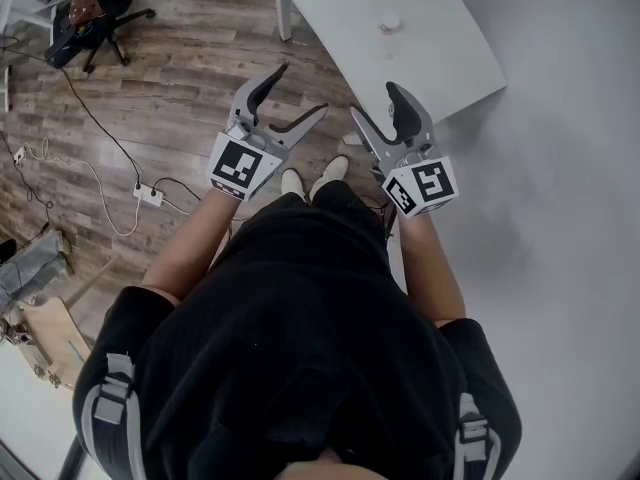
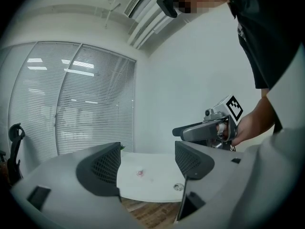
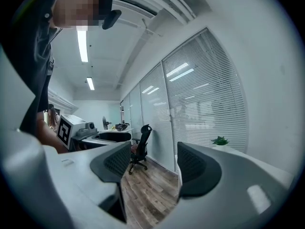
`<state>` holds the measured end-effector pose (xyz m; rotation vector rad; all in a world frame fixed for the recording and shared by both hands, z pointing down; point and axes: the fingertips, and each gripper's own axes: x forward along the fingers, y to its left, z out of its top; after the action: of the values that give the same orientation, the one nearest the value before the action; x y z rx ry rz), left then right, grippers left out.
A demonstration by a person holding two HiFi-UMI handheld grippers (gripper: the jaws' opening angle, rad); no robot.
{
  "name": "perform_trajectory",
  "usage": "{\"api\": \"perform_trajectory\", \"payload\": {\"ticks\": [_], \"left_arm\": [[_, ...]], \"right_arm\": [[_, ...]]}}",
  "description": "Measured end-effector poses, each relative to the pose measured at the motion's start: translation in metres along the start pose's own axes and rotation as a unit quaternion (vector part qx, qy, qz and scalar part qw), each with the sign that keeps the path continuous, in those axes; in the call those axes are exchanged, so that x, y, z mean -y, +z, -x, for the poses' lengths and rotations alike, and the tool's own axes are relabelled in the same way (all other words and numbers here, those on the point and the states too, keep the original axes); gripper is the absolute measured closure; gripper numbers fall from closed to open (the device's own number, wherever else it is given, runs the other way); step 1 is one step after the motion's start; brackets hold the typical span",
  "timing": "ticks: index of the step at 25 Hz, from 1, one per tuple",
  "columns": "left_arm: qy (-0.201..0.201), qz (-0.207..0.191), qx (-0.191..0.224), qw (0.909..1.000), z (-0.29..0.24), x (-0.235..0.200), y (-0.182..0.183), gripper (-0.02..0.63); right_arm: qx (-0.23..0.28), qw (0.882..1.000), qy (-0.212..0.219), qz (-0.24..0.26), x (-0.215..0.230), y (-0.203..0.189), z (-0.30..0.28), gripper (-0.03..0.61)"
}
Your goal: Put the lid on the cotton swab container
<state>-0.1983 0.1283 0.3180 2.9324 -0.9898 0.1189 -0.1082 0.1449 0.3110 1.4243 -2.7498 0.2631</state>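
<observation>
White laminate tabletop (image 1: 440,68) stood ahead of a person in dark clothing, who was seen from above on a brown wood-plank floor (image 1: 190,78). The grey two-jaw left gripper (image 1: 300,90) and the matching grey right gripper (image 1: 372,100) were both held out at waist height, short of the table. Each gripper's own view showed its dark ribbed jaws spread wide, with only the room between them and nothing held.

A small pale round object (image 1: 389,24) lay on the tabletop, well apart from both grippers. It was too small to tell whether it was the lid, the cotton swab container, or neither. The left gripper view also showed a tiny pinkish speck (image 2: 139,173) further in on the table (what it was could not be made out).

As a judgement, the task looked not yet started. Neither tool had reached the table, nothing had been picked up, and no lid could be seen seated on a container. Left to do seemed to be everything: approach the table, take the lid, and fit it on
</observation>
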Motion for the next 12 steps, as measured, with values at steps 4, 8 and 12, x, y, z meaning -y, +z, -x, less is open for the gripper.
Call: {"api": "perform_trajectory", "payload": {"ticks": [4, 8, 12], "left_arm": [[-0.006, -0.001, -0.003, 1.0, -0.011, -0.003, -0.005, 0.273], [-0.011, -0.004, -0.01, 0.9999, -0.025, -0.009, -0.012, 0.273], [-0.014, -0.009, -0.014, 0.9998, -0.045, -0.019, -0.017, 0.273]], "right_arm": [[0.003, 1.0, -0.011, -0.002, 0.015, -0.002, -0.002, 0.278], [0.006, 1.0, -0.016, -0.006, 0.03, -0.007, -0.01, 0.278], [0.009, 1.0, -0.017, -0.012, 0.051, -0.011, -0.02, 0.278]]}}
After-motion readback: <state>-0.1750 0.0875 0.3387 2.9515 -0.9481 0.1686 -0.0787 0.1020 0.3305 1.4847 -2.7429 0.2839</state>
